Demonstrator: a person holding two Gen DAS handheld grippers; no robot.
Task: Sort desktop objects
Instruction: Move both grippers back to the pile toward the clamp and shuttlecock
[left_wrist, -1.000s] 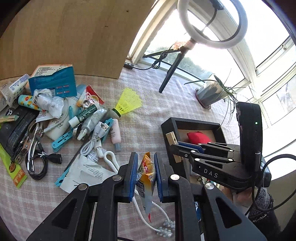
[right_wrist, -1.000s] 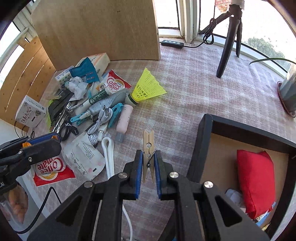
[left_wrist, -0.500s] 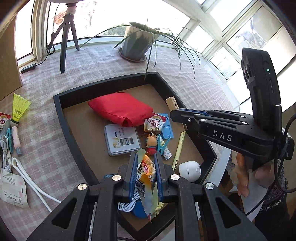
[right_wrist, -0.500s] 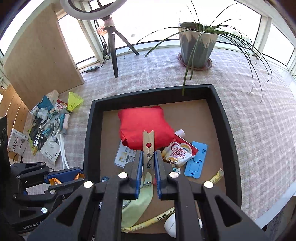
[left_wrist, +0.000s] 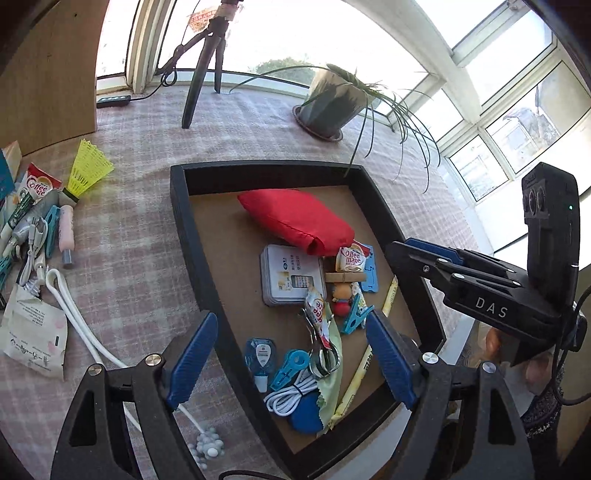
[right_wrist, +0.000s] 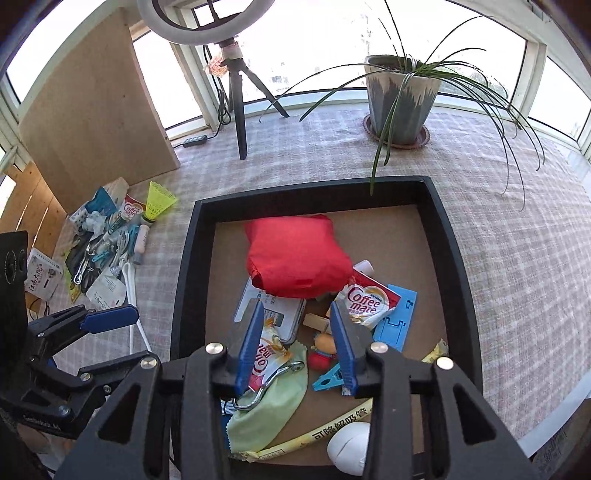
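Both hand-held grippers hang over the black tray (left_wrist: 192, 236) on the checked desk (left_wrist: 140, 266). The left hand-held gripper (left_wrist: 291, 365) stands wide, its jaws having just opened, and nothing is between them; the sachet (left_wrist: 317, 314) lies in the tray below. The right hand-held gripper (right_wrist: 297, 343) is partly open, jaws just parted and empty; the wooden peg (left_wrist: 345, 277) lies flat in the tray beside a Coffee-mate pack (left_wrist: 351, 258). Counted in the tray: one red pouch (left_wrist: 295, 218), one grey tin (left_wrist: 288, 273), one blue stand (right_wrist: 397, 317), one white egg-shaped thing (right_wrist: 349, 446) cut off at the lower edge, one green cloth (right_wrist: 273, 398), one coiled white cable (left_wrist: 291, 395), two yellow straw packs (left_wrist: 354, 384), two blue clips. At the left of the frame outside the tray lies a heap: one yellow shuttlecock (left_wrist: 86, 173), one pink tube (left_wrist: 66, 236), one white cord (left_wrist: 74, 314); the rest is too crowded and cut off to count. One potted plant (right_wrist: 402, 99) and one tripod (right_wrist: 236, 96) stand at the top.
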